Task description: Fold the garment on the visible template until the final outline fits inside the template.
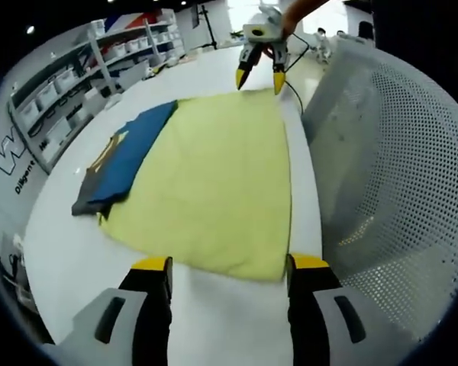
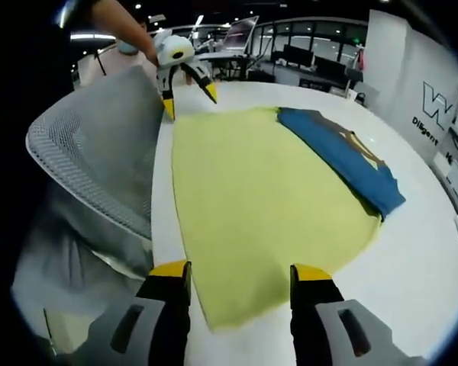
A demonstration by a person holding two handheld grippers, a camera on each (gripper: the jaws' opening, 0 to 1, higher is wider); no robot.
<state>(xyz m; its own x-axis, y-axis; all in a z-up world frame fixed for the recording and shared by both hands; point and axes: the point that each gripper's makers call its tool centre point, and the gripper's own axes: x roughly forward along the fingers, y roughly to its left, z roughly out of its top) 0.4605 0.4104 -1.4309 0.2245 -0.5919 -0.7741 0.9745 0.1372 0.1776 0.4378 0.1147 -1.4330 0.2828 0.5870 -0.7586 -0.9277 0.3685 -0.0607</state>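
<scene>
A yellow-green template sheet (image 1: 214,175) (image 2: 259,206) lies flat on the white table (image 1: 76,252). A blue garment (image 1: 126,156) (image 2: 343,156) with a tan print is folded into a long strip. It lies along one side edge of the sheet, partly on it and partly on the bare table. My left gripper (image 1: 230,265) (image 2: 189,101) hovers open at one end of the sheet with nothing between its jaws. My right gripper (image 2: 240,272) (image 1: 259,78) stands open over the opposite end, also holding nothing. Neither touches the garment.
A grey mesh chair back (image 1: 397,168) (image 2: 99,152) stands close against the table's edge, on the side away from the garment. Shelves with bins (image 1: 61,99) line the wall beyond the table. Desks with monitors (image 2: 305,57) stand further off. The person's hand (image 2: 126,27) holds the left gripper.
</scene>
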